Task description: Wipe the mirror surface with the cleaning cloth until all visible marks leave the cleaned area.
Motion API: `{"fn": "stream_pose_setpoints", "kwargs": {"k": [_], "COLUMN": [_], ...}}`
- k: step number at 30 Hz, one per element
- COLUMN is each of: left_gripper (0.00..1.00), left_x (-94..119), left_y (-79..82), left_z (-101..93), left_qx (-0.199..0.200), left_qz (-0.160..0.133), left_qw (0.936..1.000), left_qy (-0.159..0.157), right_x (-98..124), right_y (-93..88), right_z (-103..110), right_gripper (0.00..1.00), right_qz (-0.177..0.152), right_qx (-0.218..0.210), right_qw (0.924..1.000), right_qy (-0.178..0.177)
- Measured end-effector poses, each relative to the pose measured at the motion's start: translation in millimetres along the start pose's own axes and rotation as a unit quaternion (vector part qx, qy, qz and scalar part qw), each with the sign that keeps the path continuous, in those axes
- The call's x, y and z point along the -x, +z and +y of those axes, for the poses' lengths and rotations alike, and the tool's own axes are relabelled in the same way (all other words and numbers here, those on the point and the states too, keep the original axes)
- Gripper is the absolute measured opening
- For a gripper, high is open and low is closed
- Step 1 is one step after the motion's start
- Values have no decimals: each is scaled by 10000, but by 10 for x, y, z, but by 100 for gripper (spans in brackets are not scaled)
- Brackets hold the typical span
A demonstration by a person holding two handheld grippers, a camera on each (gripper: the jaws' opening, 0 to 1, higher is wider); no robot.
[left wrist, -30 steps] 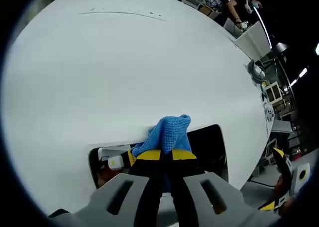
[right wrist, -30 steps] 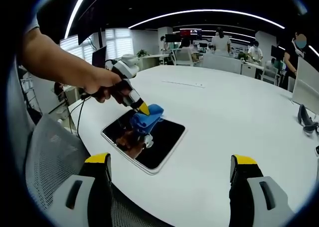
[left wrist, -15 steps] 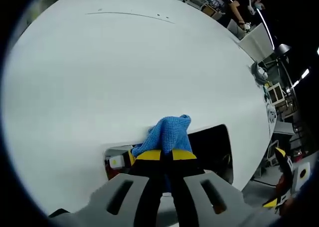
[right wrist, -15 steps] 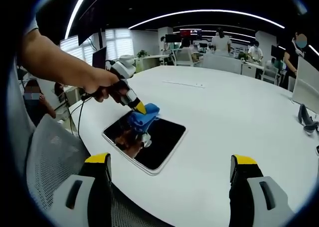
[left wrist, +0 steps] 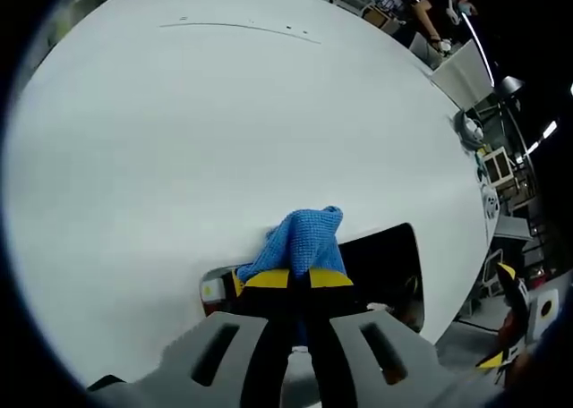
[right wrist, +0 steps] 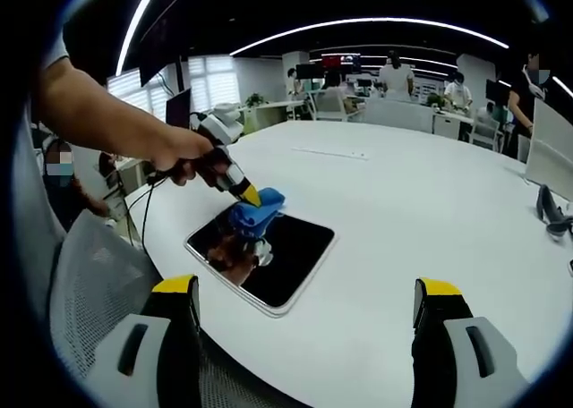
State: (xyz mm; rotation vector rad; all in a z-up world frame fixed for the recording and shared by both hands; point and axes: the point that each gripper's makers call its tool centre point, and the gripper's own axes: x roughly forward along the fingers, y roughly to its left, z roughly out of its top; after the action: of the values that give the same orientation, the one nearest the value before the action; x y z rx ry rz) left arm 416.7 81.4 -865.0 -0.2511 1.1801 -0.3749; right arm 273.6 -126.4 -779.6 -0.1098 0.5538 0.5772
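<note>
A rectangular mirror (right wrist: pixel 269 256) lies flat on the white round table (right wrist: pixel 430 211), near its front left edge. My left gripper (left wrist: pixel 300 278) is shut on a blue cleaning cloth (left wrist: pixel 303 239), and the cloth presses on the mirror (left wrist: pixel 380 260) at its far left part. In the right gripper view a hand holds that left gripper (right wrist: pixel 251 194) over the cloth (right wrist: pixel 255 213). My right gripper (right wrist: pixel 304 292) stands open, back from the table edge, with nothing between its yellow-tipped jaws.
A grey mesh chair back (right wrist: pixel 85 283) stands left of the table edge, close under the mirror. A dark object (right wrist: pixel 548 213) rests at the table's far right. Desks, monitors and several people fill the office behind. White tabletop stretches wide beyond the mirror.
The cloth in my left gripper has slid a little toward the mirror's far left corner. The right gripper has barely moved.
</note>
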Motion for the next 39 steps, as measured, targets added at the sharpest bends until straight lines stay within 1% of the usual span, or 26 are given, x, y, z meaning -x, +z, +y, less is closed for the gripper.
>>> {"fn": "stream_pose_setpoints", "kwargs": {"k": [4, 7, 9, 11, 16, 21, 31, 34, 36, 37, 39], "left_gripper": [1, 1, 1, 1, 1, 1, 1, 1, 1, 1, 1], "left_x": [3, 9, 21, 42, 76, 103, 172, 194, 207, 213, 229], "left_y": [-10, -35, -73, -119, -212, -305, -509, -572, -612, -633, -670], "left_z": [0, -15, -24, -32, -54, -67, -104, -104, -111, -109, -109], "left_qx": [-8, -154, -178, -121, -93, -96, -91, -70, -84, -85, 29], "left_qz": [-88, -142, -157, -131, -132, -125, -100, -87, -49, -32, -34], "left_qw": [9999, 9997, 9997, 9998, 9999, 9999, 9999, 9999, 9999, 9999, 10000], "left_qy": [52, 110, 63, 21, -3, -20, -63, -97, -99, -95, -87], "right_x": [0, 1, 1, 0, 1, -10, -9, -6, -6, -4, -1], "right_y": [5, 9, 5, 5, 7, -26, -31, -32, -29, -30, -35], "right_z": [16, 15, 15, 15, 11, 10, 25, 33, 52, 42, 44], "right_gripper": [99, 99, 99, 99, 99, 99, 99, 99, 99, 99, 99], "right_qz": [-8, -19, -8, -1, -19, 64, 80, 84, 62, 64, 81], "right_qx": [81, 79, 92, 108, 81, 109, 151, 135, 11, 25, 46], "right_qw": [10000, 10000, 10000, 9999, 10000, 9999, 9999, 9999, 10000, 10000, 10000], "right_qy": [20, 21, 13, 9, 1, -25, -20, -14, 37, 28, 20]}}
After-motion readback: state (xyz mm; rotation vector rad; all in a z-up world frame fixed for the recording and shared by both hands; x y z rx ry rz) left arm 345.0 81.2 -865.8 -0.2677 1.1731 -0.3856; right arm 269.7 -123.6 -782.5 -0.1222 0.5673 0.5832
